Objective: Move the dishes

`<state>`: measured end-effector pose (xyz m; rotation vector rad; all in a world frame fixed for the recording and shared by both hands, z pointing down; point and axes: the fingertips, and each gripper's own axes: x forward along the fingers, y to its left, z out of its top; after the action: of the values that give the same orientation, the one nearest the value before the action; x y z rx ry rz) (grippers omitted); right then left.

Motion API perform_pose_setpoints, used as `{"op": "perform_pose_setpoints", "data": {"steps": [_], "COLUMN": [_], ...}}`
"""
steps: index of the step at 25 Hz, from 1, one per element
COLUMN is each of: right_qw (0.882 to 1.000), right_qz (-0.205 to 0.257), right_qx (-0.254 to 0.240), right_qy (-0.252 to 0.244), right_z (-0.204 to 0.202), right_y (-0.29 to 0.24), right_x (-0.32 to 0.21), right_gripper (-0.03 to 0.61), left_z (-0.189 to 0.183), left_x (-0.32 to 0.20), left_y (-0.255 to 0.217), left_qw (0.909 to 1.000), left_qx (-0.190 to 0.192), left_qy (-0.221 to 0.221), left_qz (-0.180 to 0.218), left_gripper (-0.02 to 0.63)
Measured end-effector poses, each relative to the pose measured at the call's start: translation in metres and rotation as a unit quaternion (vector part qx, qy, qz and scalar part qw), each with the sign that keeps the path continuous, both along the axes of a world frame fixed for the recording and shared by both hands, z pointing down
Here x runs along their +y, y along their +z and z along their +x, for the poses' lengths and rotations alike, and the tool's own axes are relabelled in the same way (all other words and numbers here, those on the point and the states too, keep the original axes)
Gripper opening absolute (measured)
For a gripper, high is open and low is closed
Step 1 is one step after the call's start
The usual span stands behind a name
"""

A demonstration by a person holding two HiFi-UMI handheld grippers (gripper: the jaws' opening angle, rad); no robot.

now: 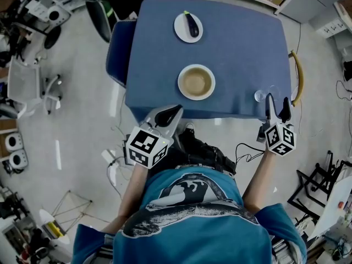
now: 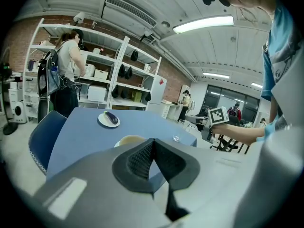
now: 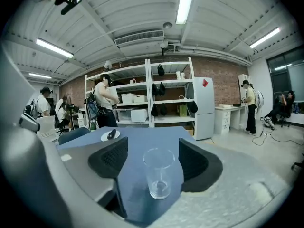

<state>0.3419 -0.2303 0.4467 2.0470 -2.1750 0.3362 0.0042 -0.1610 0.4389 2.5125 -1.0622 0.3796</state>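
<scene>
The glass (image 3: pixel 159 175) looks light, slippery and breakable (thin-walled) and stands untouched between the right gripper's (image 1: pixel 278 104) 2 spread jaws. Best pinched gently mid-wall. The left gripper (image 2: pixel 153 146) is clenched, empty.

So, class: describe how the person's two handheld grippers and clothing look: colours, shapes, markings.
Both the left gripper and right gripper have light grey bodies, black ribbed pads, and a white cube printed with black square markers. The person wears a short-sleeved teal T-shirt with a black-and-white graphic.
</scene>
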Motion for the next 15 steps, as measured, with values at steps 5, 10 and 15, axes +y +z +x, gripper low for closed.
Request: {"op": "perform_pose_setpoints", "data": {"steps": [5,10,15], "right_qw": [0.997,0.984,0.968], "right_qz": [0.043,0.055,0.018], "right_qx": [0.004,-0.003,-0.016], "right_qy": [-0.070,-0.168,-0.252], "right_z": [-0.043,-0.114,-0.180], "right_y": [-0.047,-0.065,-0.032], "right_x": [-0.006,-0.018,-0.032], "right_gripper": [0.328,0.319,0.313], "left_z": [0.002,0.002,-0.003], "left_x": [0.002,0.004,0.007], "left_y": [0.000,0.002,0.003], "left_qw": [1.0000,1.0000,0.9996], "left_qx": [0.000,-0.003,-0.011], "left_qy": [-0.003,-0.009,-0.027], "left_qz": [0.001,-0.002,-0.002], "left_gripper": [0.012,0.012,0.012]}}
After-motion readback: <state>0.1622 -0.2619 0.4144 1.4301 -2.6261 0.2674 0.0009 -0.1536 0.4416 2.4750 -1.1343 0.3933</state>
